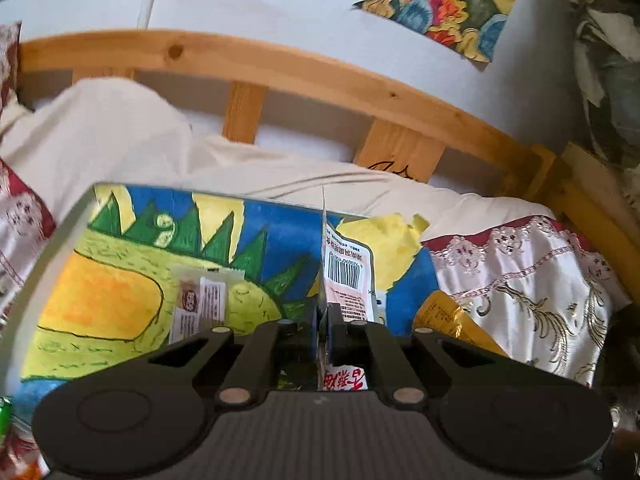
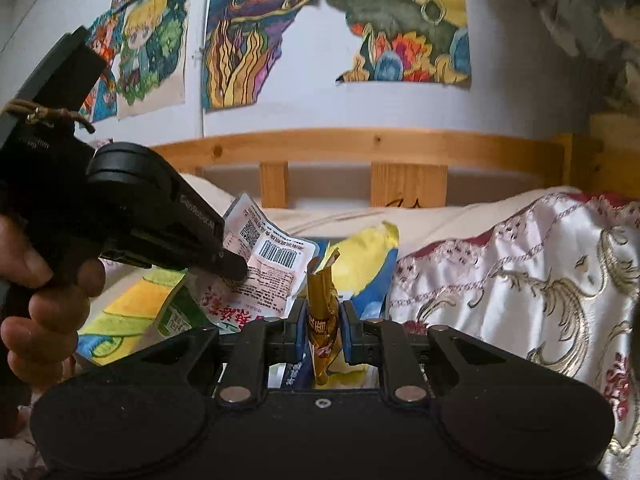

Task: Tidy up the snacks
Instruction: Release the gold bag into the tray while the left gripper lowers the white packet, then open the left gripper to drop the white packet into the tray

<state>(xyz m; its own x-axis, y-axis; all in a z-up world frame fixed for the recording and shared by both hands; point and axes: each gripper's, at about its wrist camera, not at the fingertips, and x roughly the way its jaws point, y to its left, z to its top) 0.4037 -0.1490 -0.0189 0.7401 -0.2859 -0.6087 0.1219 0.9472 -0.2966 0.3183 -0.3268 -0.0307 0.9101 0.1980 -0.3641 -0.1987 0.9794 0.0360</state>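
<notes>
My left gripper (image 1: 323, 322) is shut on a pink-and-white snack packet (image 1: 347, 268) with a barcode, held edge-on above a colourful painted board (image 1: 120, 272). The same packet (image 2: 272, 264) shows in the right wrist view, in the left gripper (image 2: 236, 268). My right gripper (image 2: 323, 320) is shut on a gold snack packet (image 2: 322, 312), held upright; it also shows in the left wrist view (image 1: 448, 316). A small white snack packet (image 1: 200, 300) lies on the board. A green packet (image 2: 180, 312) lies under the pink one.
The board rests on a bed with a cream sheet (image 1: 120, 128) and an embroidered white-and-red cover (image 2: 520, 280) at the right. A wooden headboard (image 2: 360, 148) and a wall with drawings (image 2: 248, 40) stand behind. A green can (image 1: 5, 416) sits at the far left.
</notes>
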